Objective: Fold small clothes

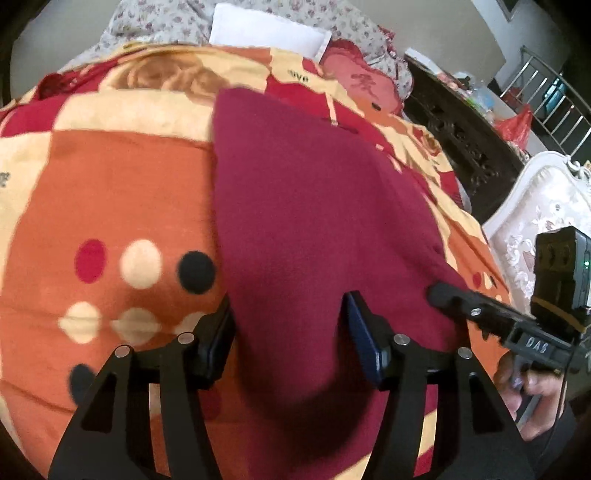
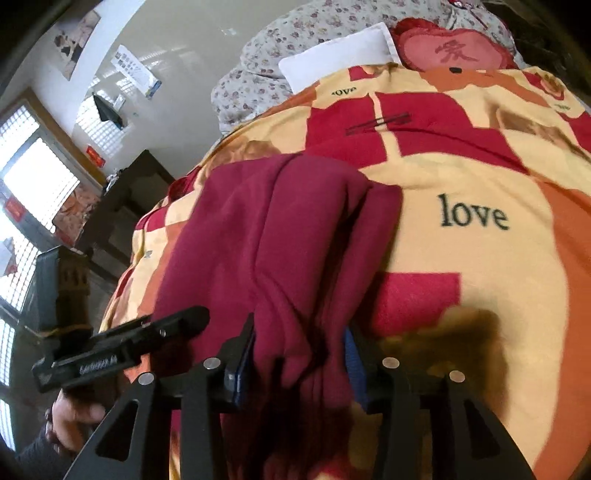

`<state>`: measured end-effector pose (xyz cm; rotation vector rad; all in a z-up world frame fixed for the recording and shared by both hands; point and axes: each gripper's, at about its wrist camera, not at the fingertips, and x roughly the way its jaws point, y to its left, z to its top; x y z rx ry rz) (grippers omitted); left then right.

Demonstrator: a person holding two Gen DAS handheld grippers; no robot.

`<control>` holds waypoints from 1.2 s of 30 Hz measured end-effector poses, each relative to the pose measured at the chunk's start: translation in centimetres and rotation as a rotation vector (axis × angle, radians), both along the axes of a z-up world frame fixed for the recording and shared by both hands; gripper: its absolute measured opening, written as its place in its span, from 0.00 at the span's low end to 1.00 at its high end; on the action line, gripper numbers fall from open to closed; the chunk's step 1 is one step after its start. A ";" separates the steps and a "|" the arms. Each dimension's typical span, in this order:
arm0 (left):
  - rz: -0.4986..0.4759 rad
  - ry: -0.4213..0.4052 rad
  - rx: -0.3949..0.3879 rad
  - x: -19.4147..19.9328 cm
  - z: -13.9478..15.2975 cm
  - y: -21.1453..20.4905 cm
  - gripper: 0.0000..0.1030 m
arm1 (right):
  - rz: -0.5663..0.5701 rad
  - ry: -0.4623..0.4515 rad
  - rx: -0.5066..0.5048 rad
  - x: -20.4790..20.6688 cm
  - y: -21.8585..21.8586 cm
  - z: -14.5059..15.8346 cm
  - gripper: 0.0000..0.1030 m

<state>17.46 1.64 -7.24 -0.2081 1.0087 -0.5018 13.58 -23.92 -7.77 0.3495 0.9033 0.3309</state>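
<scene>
A dark red garment [image 1: 314,206] lies on the patterned bedspread [image 1: 122,192], stretching away from me. My left gripper [image 1: 288,325] is open, its jaws standing wide apart over the garment's near edge. In the right wrist view the garment [image 2: 266,229] shows lengthwise folds. My right gripper [image 2: 299,350] has its jaws apart with a bunched part of the garment between them; the cloth fills the gap. The right gripper [image 1: 454,299] also shows in the left wrist view at the garment's right edge, and the left gripper [image 2: 173,321] shows at the left in the right wrist view.
A white pillow [image 1: 266,29] and a floral quilt [image 1: 159,22] lie at the far end of the bed. A red heart cushion [image 2: 450,48] sits by them. Dark wooden furniture [image 1: 458,136] stands beyond the bed's right side, and a white padded bed board [image 1: 546,206] is nearer.
</scene>
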 end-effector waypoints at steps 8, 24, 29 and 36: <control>0.028 -0.166 -0.095 -3.8 3.9 1.4 0.52 | 0.152 -0.230 -0.369 -0.7 6.3 6.4 0.34; 0.039 -0.122 0.229 -4.3 0.3 -4.8 0.47 | 0.120 -0.104 -0.418 0.4 6.3 0.6 0.25; 0.071 -0.138 0.257 -5.9 0.8 -4.7 0.47 | 0.007 -0.176 -0.427 -5.4 6.2 2.3 0.25; 0.080 -0.124 0.263 -7.5 1.0 -4.9 0.47 | -0.057 -0.197 -0.467 -11.7 5.9 -0.5 0.25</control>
